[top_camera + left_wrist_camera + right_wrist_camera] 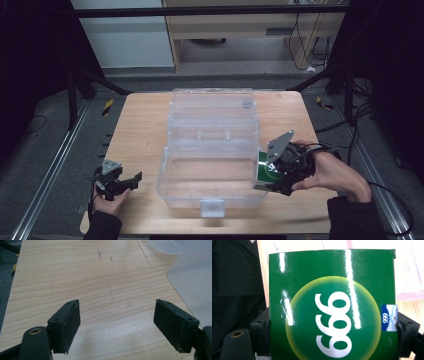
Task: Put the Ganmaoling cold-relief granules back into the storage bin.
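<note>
Green box (266, 173): small glossy carton, dark green, with a yellow-rimmed lighter green disc on its broad face bearing white numerals "999", seen upside down in the right gripper view (332, 307). Small blue-and-white label with the same numerals on one narrow edge. Clamped by its two narrow sides, off the tabletop, tilted, at the right-hand wall of the clear plastic case (210, 150), about level with its rim.

Clear plastic case: transparent, rectangular, lid hinged open and leaning back, latch tab on the front wall, resting mid-table, interior bare.
</note>
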The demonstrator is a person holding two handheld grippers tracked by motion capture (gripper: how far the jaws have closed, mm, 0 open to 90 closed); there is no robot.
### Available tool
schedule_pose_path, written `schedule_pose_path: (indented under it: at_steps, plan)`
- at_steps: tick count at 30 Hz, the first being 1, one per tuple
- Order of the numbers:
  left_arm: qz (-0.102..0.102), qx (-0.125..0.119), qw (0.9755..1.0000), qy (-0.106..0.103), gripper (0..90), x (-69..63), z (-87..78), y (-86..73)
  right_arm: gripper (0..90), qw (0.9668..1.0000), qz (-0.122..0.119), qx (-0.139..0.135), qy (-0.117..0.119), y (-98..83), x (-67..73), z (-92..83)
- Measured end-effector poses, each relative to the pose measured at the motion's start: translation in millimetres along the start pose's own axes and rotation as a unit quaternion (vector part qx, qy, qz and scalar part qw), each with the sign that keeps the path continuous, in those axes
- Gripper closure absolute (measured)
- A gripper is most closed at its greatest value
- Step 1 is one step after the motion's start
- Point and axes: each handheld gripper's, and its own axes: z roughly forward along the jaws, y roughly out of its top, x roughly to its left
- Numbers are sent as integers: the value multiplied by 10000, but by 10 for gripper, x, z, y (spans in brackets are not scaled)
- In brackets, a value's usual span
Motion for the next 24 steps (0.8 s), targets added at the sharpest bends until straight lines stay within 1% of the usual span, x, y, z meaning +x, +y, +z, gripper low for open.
schedule_pose_path:
  at_steps: [2, 3, 5, 9, 13, 17, 18, 21, 22, 24]
  plan:
    - [-6, -2, 10000, -1, 207, 2, -1, 0, 158, 10000, -44, -39, 29, 63, -23, 46]
    - [-8, -4, 10000, -2, 207, 2, -2, 0, 158, 10000, -44, -39, 29, 63, -23, 46]
    - [-7, -6, 10000, -4, 207, 2, -1, 0, 158, 9999, -105, -84, -11, 122, -49, 89]
    - [-7, -9, 10000, -4, 207, 2, -2, 0, 158, 9998, -82, -154, 16, 171, -67, 136]
    - [-4, -7, 10000, -4, 207, 4, -1, 0, 158, 9997, -169, -155, 80, 245, -80, 242]
    - [4, -3, 10000, 1, 208, 2, 0, 0, 158, 9997, -162, -164, 89, 280, -89, 285]
    - [7, -4, 10000, 3, 208, 2, 0, 0, 157, 9996, -193, -166, 112, 302, -96, 317]
    - [6, -3, 10000, 4, 208, 4, 0, 0, 158, 9996, -191, -169, 133, 323, -94, 356]
    - [7, -5, 10000, 3, 208, 4, 0, 0, 158, 9995, -232, -165, 148, 337, -94, 387]
    - [14, -6, 10000, 9, 208, 3, -1, 1, 158, 9995, -248, -145, 149, 345, -92, 403]
